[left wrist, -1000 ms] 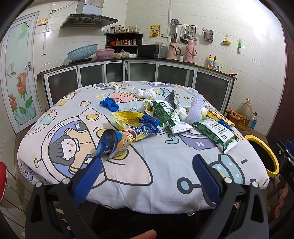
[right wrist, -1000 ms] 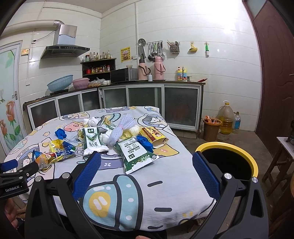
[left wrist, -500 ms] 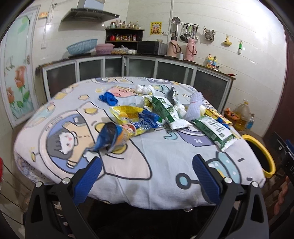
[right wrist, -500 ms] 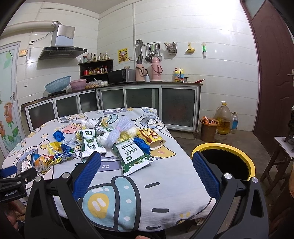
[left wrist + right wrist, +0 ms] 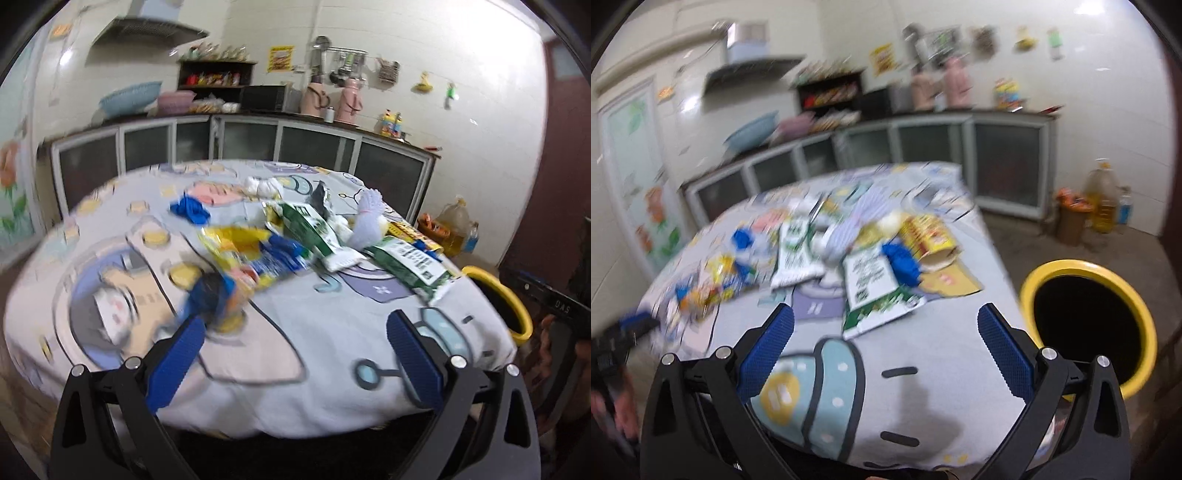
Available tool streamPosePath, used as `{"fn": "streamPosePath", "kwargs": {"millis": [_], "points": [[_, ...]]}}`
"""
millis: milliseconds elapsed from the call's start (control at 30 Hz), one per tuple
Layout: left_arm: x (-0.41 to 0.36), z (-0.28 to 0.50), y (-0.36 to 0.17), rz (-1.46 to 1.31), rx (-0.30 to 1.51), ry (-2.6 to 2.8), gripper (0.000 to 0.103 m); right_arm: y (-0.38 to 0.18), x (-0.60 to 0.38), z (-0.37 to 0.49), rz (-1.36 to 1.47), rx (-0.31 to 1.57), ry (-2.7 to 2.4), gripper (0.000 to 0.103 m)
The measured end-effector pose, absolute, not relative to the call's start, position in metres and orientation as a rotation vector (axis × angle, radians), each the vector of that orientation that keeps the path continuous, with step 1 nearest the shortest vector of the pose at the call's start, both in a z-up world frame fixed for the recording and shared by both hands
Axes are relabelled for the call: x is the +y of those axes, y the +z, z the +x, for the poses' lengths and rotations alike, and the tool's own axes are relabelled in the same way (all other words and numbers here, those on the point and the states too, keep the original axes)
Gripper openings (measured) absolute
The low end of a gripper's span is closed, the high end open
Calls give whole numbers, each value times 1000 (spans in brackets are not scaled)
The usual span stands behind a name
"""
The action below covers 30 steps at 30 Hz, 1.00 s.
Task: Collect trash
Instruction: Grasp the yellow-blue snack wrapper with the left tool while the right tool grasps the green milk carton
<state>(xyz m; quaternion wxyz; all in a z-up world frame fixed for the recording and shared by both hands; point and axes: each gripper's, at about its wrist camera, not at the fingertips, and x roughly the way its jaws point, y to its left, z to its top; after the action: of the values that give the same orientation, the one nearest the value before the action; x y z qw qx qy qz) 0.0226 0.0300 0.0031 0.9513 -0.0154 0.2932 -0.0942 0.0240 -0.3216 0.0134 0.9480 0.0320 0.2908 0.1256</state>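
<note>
Trash lies in a heap on the table with the cartoon cloth (image 5: pixel 280 354): a blue and orange cup (image 5: pixel 218 295), a yellow wrapper (image 5: pixel 240 240), green and white packets (image 5: pixel 410 266) (image 5: pixel 871 284), a blue glove (image 5: pixel 901 262) and a yellow box (image 5: pixel 927 236). A yellow-rimmed black bin (image 5: pixel 1086 317) stands on the floor right of the table; it also shows in the left wrist view (image 5: pixel 498 299). My left gripper (image 5: pixel 295 362) is open and empty above the near table edge, just short of the cup. My right gripper (image 5: pixel 886 354) is open and empty over the table's near corner.
Kitchen cabinets (image 5: pixel 295 144) with flasks and basins run along the back wall. An oil jug (image 5: pixel 1104 203) and a small basket (image 5: pixel 1071 218) stand on the floor at the far right. Both views are blurred.
Both grippers have moved forward and higher over the table, so the trash looks nearer. The right view has tilted down toward the bin and table. Both stay open.
</note>
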Motion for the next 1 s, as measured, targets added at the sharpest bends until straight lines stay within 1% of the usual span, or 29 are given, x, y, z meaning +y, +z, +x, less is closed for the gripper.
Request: {"fn": "streamPosePath", "kwargs": {"millis": [133,300,433,600,1000], "points": [[45,47,8,69,668,-208,95,8,-304,40,-74,567,310,96],[64,75,7,66,753,-251,95,-1,-293,78,-106,633,365,96],[69,90,-5,114,790,-242,95,-10,-291,104,-65,704,399,96],[77,107,-20,66,853,-258,95,-16,-286,115,-55,741,420,96],[66,148,-29,40,878,-335,95,-31,-286,134,-16,811,400,96]]}}
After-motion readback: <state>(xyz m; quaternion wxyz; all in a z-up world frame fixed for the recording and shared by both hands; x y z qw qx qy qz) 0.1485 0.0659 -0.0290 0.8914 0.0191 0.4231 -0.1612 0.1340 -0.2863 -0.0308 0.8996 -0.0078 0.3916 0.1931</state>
